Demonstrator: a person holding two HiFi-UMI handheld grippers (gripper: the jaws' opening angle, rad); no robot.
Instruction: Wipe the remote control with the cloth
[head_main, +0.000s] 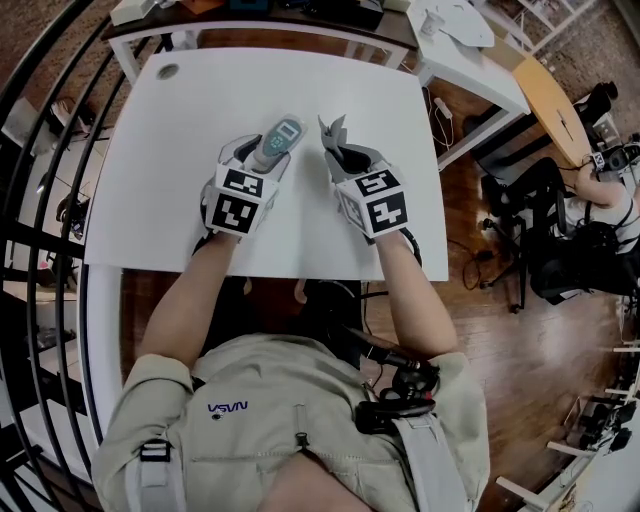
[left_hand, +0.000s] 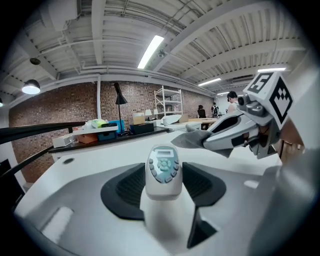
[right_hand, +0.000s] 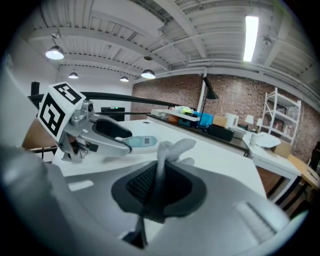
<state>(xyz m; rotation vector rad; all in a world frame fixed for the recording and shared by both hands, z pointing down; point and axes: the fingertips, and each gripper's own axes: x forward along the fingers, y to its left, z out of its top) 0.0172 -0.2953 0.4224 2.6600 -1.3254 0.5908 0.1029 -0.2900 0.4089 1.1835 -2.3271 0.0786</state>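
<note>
My left gripper (head_main: 262, 156) grasps the remote (head_main: 284, 133), my right gripper (head_main: 340, 157) clenches the cloth (head_main: 331, 130); hard wiping could lever the remote loose.

Pale grey remote (left_hand: 163, 170), buttons up; cloth (right_hand: 170, 150) bunched upright.

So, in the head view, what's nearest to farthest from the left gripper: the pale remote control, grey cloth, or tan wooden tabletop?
1. Pale grey remote control: in the left gripper's jaws.
2. Crumpled grey cloth: just right, in the right gripper.
3. Tan wooden tabletop: far right.
</note>
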